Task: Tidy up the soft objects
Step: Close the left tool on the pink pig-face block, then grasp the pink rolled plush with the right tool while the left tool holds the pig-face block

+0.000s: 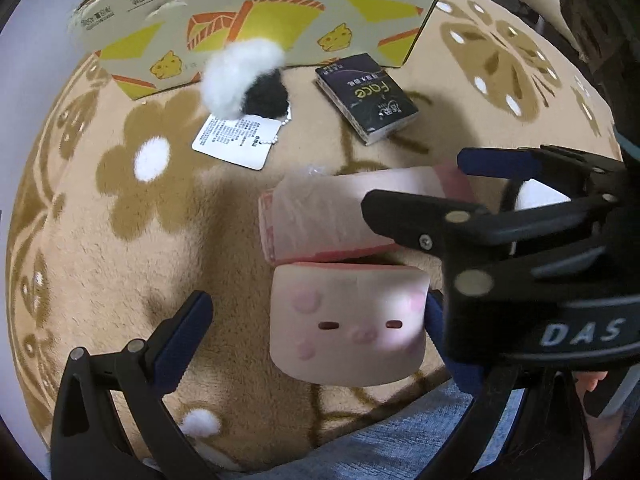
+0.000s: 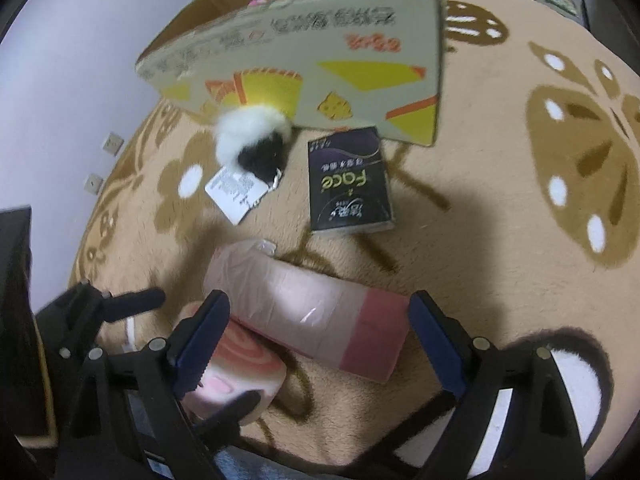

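A pink squishy block with a face [image 1: 346,326] lies on the blanket between the open fingers of my left gripper [image 1: 316,336]; it also shows in the right wrist view [image 2: 236,376]. A pink plastic-wrapped roll [image 2: 304,308] lies just beyond it, between the open fingers of my right gripper [image 2: 320,332]; the roll also shows in the left wrist view [image 1: 332,216], with the right gripper [image 1: 440,184] around its right end. A black-and-white fluffy toy [image 1: 244,80] with a paper tag lies near the cardboard box [image 1: 256,12].
A dark tissue pack [image 1: 366,96] lies in front of the box, also in the right wrist view [image 2: 348,180]. The box [image 2: 320,68] stands open at the far side, with a purple item inside. All rests on a tan flower-patterned blanket [image 1: 100,240].
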